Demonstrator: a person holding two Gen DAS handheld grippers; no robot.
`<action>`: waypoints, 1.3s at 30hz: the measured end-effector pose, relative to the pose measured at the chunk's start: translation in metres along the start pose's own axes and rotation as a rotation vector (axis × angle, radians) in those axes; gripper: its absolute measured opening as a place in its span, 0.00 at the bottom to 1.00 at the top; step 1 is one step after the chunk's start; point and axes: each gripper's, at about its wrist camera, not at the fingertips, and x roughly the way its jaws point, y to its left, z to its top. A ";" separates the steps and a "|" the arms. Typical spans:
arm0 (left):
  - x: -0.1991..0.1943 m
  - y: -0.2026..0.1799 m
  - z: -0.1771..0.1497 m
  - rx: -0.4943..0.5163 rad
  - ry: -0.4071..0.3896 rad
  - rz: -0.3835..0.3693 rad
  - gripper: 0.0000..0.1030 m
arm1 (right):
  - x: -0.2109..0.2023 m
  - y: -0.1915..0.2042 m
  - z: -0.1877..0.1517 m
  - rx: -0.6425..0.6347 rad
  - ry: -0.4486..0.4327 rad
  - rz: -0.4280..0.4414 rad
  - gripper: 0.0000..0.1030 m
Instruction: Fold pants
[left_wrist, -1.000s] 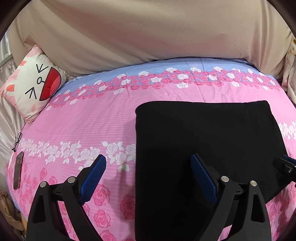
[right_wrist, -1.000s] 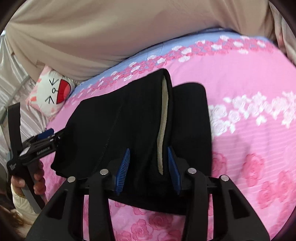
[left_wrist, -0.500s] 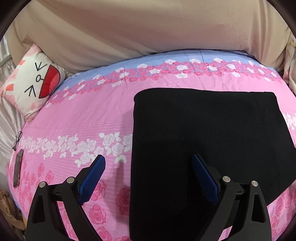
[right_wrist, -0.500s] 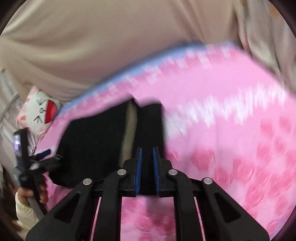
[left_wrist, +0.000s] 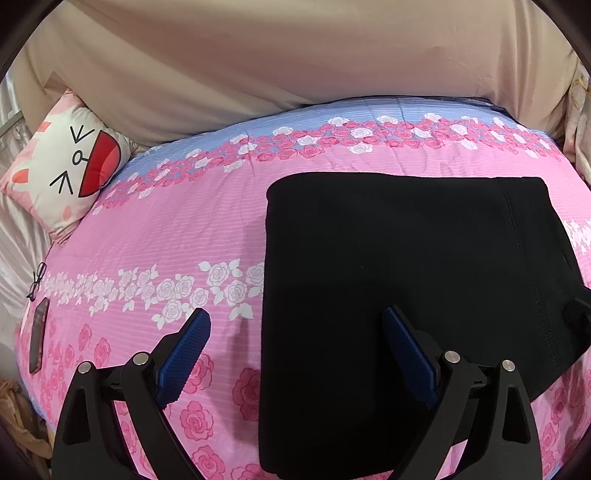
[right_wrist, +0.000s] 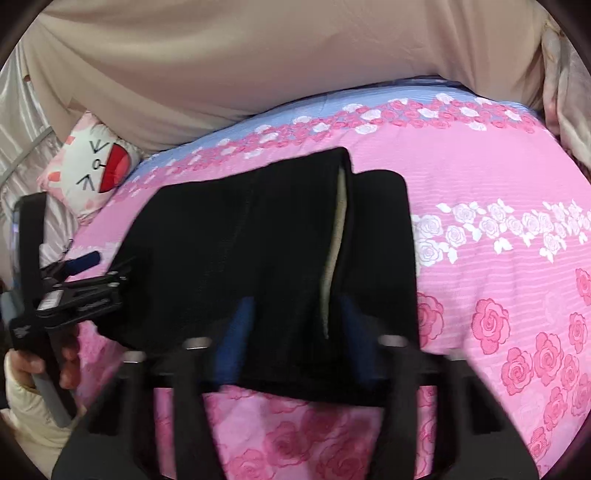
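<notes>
Pants (left_wrist: 406, 280) lie folded into a black rectangle on the pink rose bedspread (left_wrist: 166, 236). Left gripper (left_wrist: 295, 343) hovers over their left edge, jaws spread wide, holding nothing. Right gripper (right_wrist: 295, 332) is open too, its blurred fingers straddling the near edge, not clamped

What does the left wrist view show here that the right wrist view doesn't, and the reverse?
Only the left wrist view shows the phone and glasses at the bed's left edge, and the pants as a flat black rectangle. Only the right wrist view shows the pale lining in the pants' opening, the left gripper and the hand holding it. Both show the rose bedspread, the cartoon pillow and open jaws.
</notes>
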 end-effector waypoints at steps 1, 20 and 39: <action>0.000 0.000 0.000 -0.001 0.000 0.002 0.89 | -0.001 -0.001 0.000 -0.007 0.001 0.001 0.29; 0.000 -0.009 -0.007 0.009 0.002 -0.010 0.95 | -0.020 -0.052 -0.023 0.221 -0.019 0.147 0.26; -0.012 0.074 -0.006 -0.183 0.018 -0.228 0.95 | -0.044 -0.049 0.024 0.060 -0.097 0.002 0.95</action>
